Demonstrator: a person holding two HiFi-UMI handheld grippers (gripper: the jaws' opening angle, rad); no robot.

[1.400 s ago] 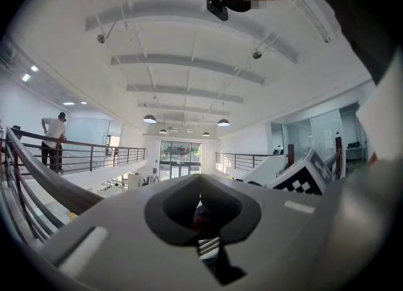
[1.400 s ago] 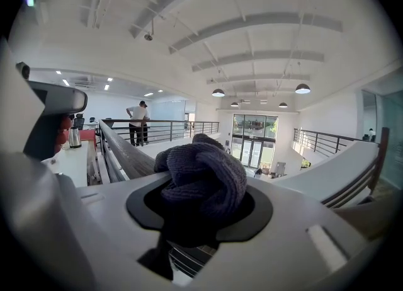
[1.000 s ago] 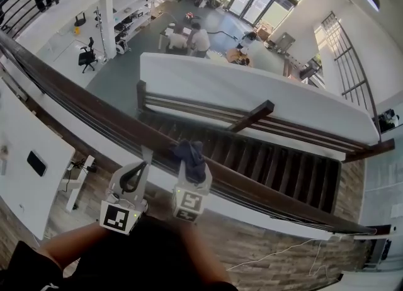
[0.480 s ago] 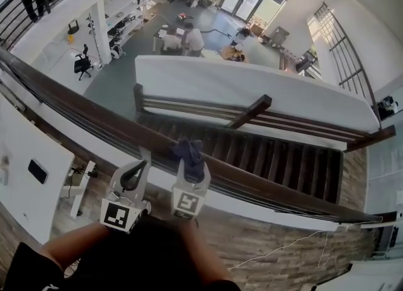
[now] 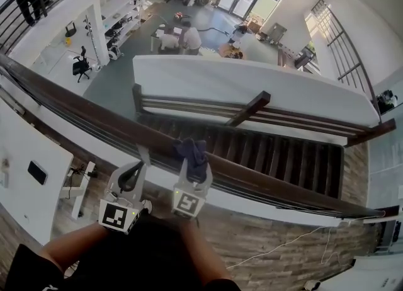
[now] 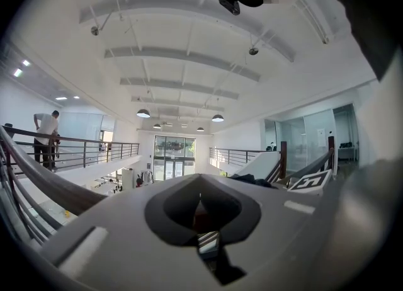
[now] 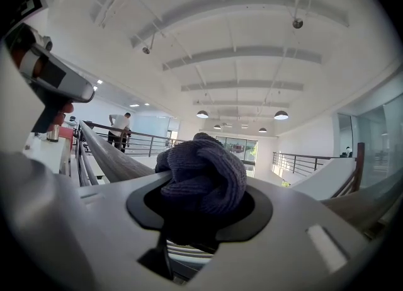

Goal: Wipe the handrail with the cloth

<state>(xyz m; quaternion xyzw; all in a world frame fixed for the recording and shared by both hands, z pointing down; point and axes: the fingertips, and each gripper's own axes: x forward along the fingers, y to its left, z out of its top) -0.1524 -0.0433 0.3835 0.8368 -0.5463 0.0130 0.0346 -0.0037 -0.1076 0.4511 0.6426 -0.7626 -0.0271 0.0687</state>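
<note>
**Cloth on the rail, a long run left to wipe**

My right gripper [image 5: 191, 169] has its jaws clamped on the cloth [image 5: 191, 152], and the bundle sits on top of the handrail [image 5: 277, 186], pressed against the wood where the rail passes in front of me. The left gripper [image 5: 135, 171] hangs just beside it on the near side of the rail, with its jaws closed on nothing.

I judge the wiping to be under way but far from finished. The dark rail stretches well off to both sides of the cloth, and nothing on the wood tells me which part is already clean. I see no streak and no difference in sheen, so I treat most of the length as still to do.

The cloth [image 7: 203, 173] is a dark blue-grey ribbed knit, bunched into a thick, rounded wad that bulges above the jaws. Only part of it can be touching the rail.
</note>
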